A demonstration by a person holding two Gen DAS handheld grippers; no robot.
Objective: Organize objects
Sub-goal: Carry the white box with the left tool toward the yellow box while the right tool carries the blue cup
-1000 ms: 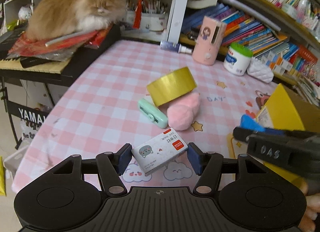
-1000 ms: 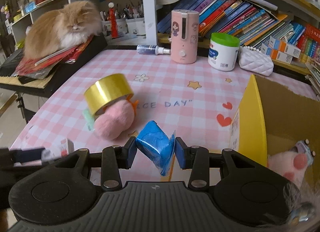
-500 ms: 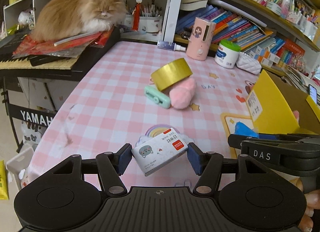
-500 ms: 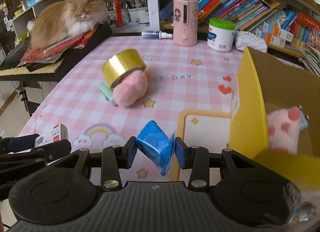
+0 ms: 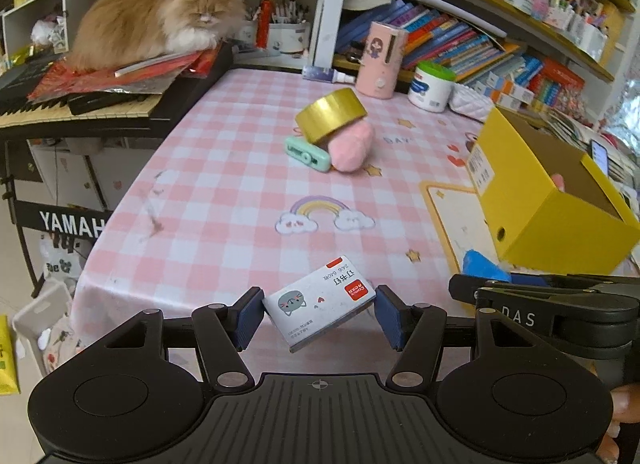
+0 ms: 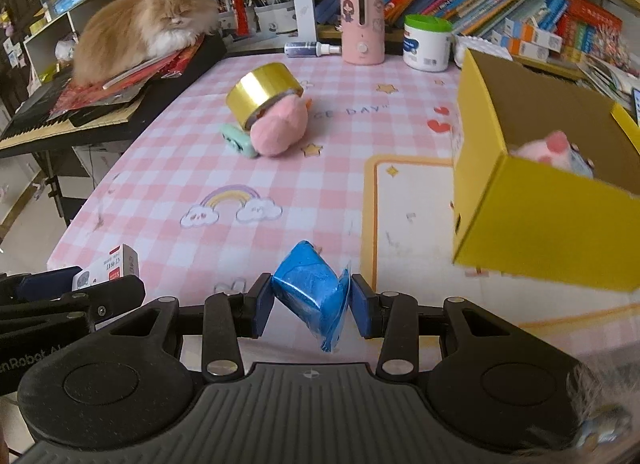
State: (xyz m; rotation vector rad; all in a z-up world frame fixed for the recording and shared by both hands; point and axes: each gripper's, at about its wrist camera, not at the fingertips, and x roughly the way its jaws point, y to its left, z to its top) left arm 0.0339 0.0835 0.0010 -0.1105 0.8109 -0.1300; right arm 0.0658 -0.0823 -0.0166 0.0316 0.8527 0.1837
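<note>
Right tongs (image 6: 311,302) clamp a blue packet (image 6: 310,290) above the bench's (image 6: 320,200) near edge. Yellow box (image 6: 536,220) occupies the bench's right edge.

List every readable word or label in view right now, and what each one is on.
"YAMAH", cut off: keyboard stand panel.
"DAS": right gripper body, seen from the left wrist.
"DAY": tablecloth.
"nRobot", cut off: left gripper body.
Staple box: print too small to read.
Book spines, white jar: too blurred.
</note>
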